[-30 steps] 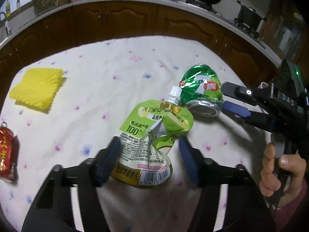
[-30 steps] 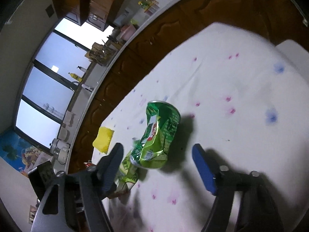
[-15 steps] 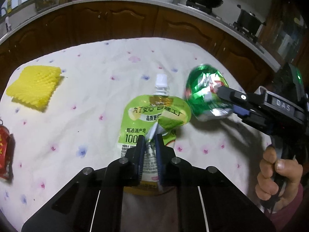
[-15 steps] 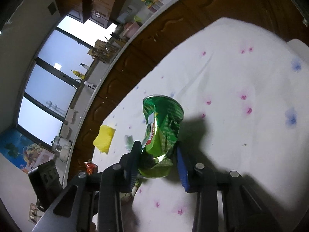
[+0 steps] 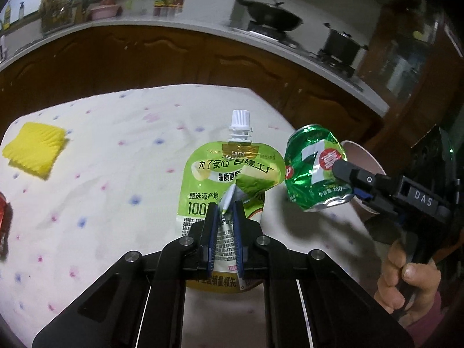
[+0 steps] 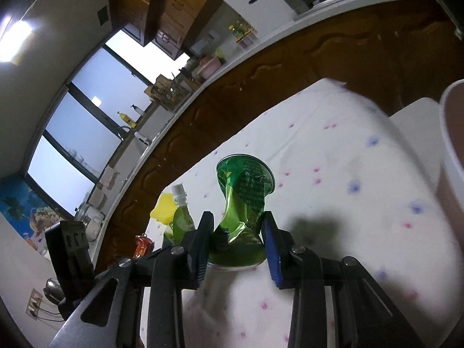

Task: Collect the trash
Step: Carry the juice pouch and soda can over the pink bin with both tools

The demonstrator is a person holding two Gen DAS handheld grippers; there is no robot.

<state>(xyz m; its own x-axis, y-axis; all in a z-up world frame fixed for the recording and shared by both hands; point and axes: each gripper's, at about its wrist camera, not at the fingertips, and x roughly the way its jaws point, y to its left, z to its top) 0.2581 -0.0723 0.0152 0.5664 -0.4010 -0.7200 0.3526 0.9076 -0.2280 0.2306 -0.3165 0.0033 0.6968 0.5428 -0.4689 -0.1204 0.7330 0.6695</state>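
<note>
Here, the left gripper (image 5: 224,211) has its blue pads pressed tight on the crumpled lower half of a green drink pouch (image 5: 229,174), which stands up beyond the fingertips with its white screw cap (image 5: 240,121) at the far end, clear of the spotted white tablecloth (image 5: 116,174) beneath. To the right of this gripper, the right gripper (image 5: 345,179) clamps a crushed green soda can (image 5: 314,171), also held off the cloth; a hand (image 5: 403,278) grips its handle at the lower right. In the right wrist view the same gripper (image 6: 236,226) shows both blue pads against the dented waist of the can (image 6: 243,203), whose round end faces away from the camera, and the can's shadow falls on the cloth just to the right of the fingers. Behind the can in the left wrist view, and at the far right edge of the right wrist view, is the pale rim of a pink bin (image 5: 365,153). Far to the left of the left gripper lie a yellow foam pad (image 5: 34,150) and, at the frame edge, a red can (image 5: 4,220). Beyond the table runs a dark wooden counter (image 5: 174,55) carrying a wok (image 5: 272,18).
</note>
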